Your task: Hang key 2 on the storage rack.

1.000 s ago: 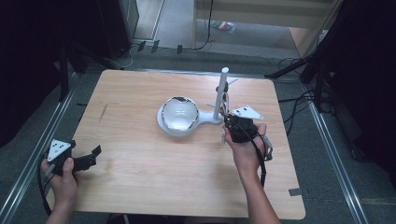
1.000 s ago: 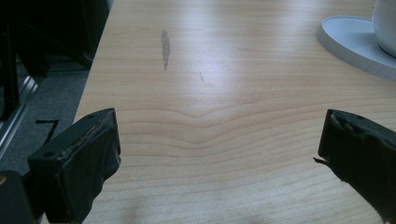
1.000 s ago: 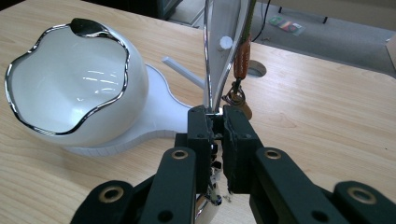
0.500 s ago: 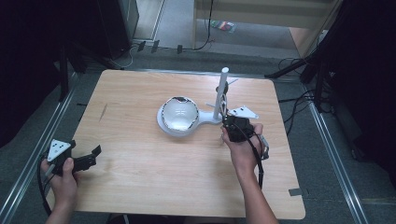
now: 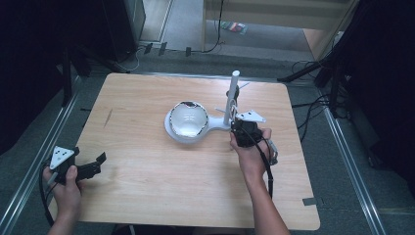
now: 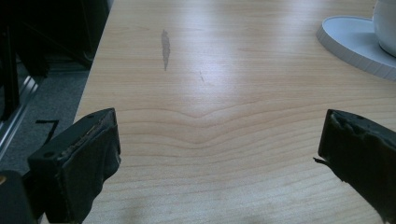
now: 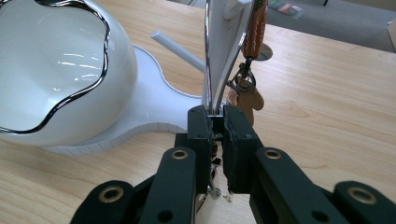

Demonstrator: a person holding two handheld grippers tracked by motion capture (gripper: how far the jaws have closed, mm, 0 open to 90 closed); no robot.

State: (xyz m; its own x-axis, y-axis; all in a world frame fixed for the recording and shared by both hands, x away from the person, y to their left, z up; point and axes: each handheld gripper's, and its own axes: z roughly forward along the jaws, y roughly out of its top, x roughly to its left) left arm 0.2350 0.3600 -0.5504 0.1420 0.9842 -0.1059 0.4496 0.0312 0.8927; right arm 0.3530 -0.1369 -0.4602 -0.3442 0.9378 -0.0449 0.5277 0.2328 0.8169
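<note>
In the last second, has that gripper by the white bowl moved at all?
Barely. The right gripper stays beside the white post, shut on something thin and shiny.

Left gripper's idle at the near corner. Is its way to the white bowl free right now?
Probably yes. The left gripper is open, and bare table lies between it and the white bowl; the right gripper works on the bowl's far side.

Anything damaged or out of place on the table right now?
Only wear: the left tool's jaw pads look frayed, and a dark smear marks the table. The bowl sits upright on its white stand.
</note>
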